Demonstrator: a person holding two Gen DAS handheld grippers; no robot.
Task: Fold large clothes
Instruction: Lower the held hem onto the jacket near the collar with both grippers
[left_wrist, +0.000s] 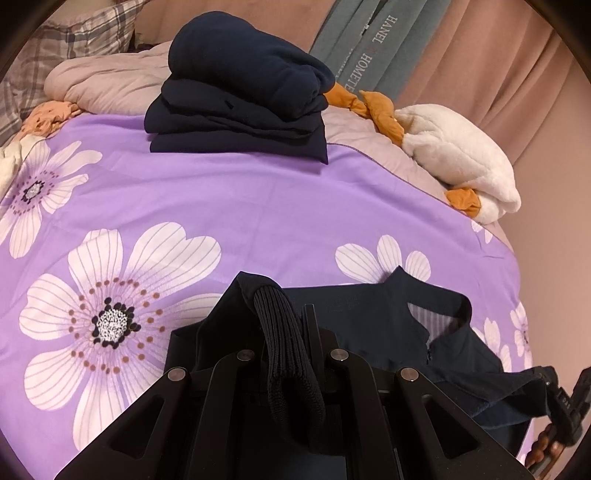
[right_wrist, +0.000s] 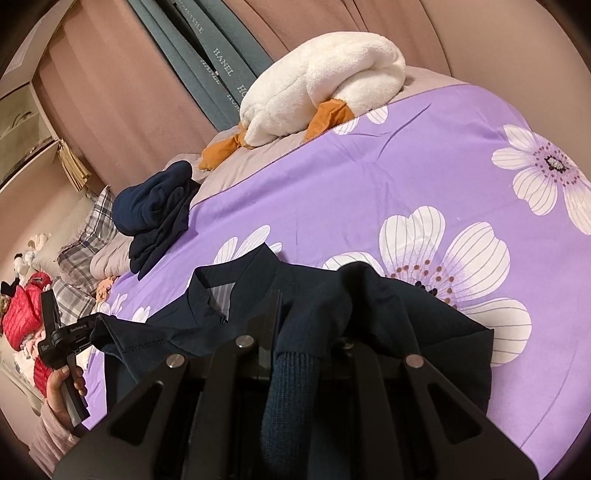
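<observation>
Our left gripper (left_wrist: 286, 332) was clamped on a ribbed cuff (left_wrist: 284, 339), and our right gripper (right_wrist: 295, 332) pinched the other cuff (right_wrist: 291, 384) of the navy jacket (left_wrist: 399, 332) lying on the purple bedspread (left_wrist: 258, 206). We judged either thin grip could slip, dropping a sleeve crooked.

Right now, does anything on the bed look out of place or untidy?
Yes. The plush goose lies slumped at the far edge of the bed, off the purple cover. The top piece of the folded dark stack is bunched, not flat. The jacket is merely mid-fold, a ribbed cuff in each gripper.
</observation>
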